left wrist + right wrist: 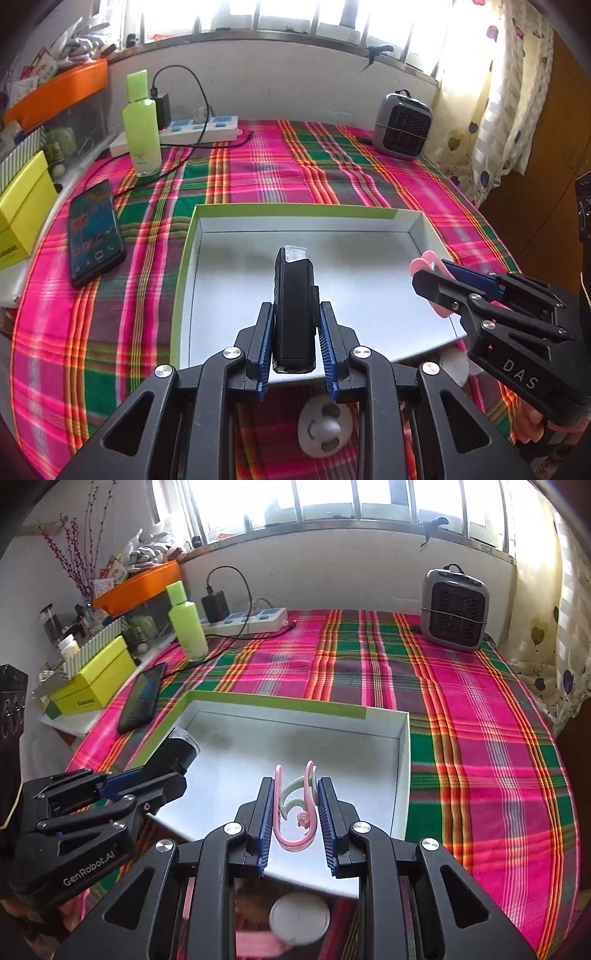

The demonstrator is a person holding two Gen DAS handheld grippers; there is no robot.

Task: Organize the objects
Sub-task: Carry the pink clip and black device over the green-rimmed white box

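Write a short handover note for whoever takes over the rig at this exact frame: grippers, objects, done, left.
Left gripper: shut on a black rectangular device, held above the open white box.
Right gripper: shut on a pink and pale green clip, also over the box.
Done: both items picked up and carried over the box; nothing shows inside it yet.
Left: lower and release both into the box. A white round item lies on the plaid cloth at the box's near edge. The phone and green bottle stand to its left.

Black device (293, 310) and pink-and-mint clips (297, 808) held above empty white tray (404, 760).
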